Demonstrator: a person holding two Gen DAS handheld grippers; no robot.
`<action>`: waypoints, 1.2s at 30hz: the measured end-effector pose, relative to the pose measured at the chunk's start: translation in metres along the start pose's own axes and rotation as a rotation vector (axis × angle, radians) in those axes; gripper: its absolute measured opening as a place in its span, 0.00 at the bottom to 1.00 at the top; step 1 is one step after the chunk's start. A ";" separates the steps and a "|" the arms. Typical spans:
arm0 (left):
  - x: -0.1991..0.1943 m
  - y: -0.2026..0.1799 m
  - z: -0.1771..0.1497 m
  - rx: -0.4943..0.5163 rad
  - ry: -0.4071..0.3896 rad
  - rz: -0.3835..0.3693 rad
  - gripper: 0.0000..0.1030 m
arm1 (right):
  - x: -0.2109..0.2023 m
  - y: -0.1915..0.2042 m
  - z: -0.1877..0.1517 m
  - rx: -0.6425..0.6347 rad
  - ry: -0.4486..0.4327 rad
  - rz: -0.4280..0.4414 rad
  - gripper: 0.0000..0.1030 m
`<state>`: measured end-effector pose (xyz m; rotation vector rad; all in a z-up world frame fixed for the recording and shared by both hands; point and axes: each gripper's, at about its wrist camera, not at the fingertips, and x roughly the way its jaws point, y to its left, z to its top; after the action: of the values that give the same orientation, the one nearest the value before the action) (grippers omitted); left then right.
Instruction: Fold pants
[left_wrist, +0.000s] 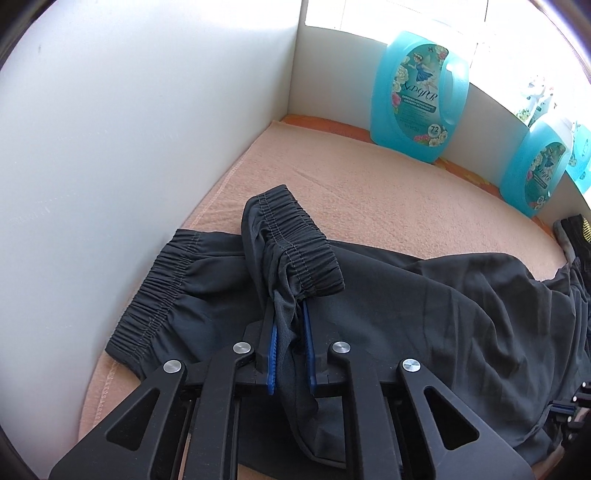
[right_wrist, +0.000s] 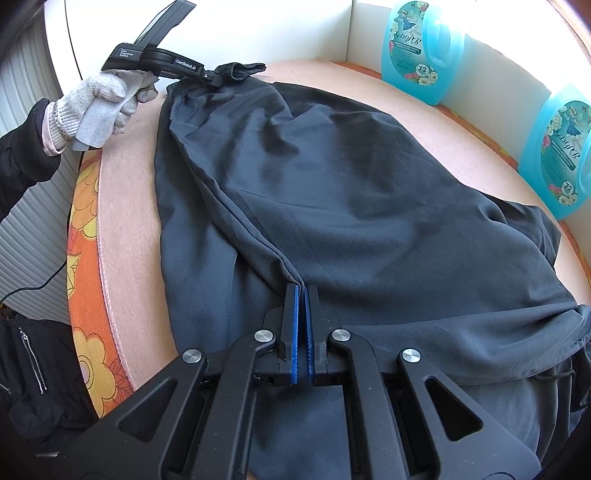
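Dark grey pants (right_wrist: 332, 177) lie spread on a peach towel (right_wrist: 125, 177), one leg folded over the other. My left gripper (left_wrist: 287, 314) is shut on the upper leg just below its elastic cuff (left_wrist: 295, 240) and holds it above the lower leg's cuff (left_wrist: 155, 295). It also shows in the right wrist view (right_wrist: 218, 78), held by a gloved hand (right_wrist: 99, 103). My right gripper (right_wrist: 302, 291) is shut on the folded edge of the pants near the waist end.
Blue detergent bottles (left_wrist: 417, 99) (right_wrist: 557, 162) stand along the back wall. A white wall (left_wrist: 129, 129) borders the towel on the left. An orange flowered cloth (right_wrist: 85, 266) edges the table. A black jacket (right_wrist: 33, 369) lies beyond it.
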<state>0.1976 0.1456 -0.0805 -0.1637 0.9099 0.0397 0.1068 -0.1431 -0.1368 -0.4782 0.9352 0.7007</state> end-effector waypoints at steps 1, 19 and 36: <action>-0.003 0.005 0.001 -0.014 -0.009 0.002 0.09 | 0.000 0.000 0.000 -0.001 0.001 -0.001 0.04; -0.040 0.059 -0.012 -0.142 -0.104 0.053 0.08 | -0.013 0.004 0.007 -0.010 -0.018 0.026 0.04; -0.048 0.043 -0.024 -0.052 -0.113 0.212 0.14 | -0.026 0.013 -0.003 -0.079 0.032 0.048 0.04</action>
<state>0.1449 0.1859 -0.0623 -0.1113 0.8110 0.2675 0.0859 -0.1445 -0.1173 -0.5392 0.9541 0.7773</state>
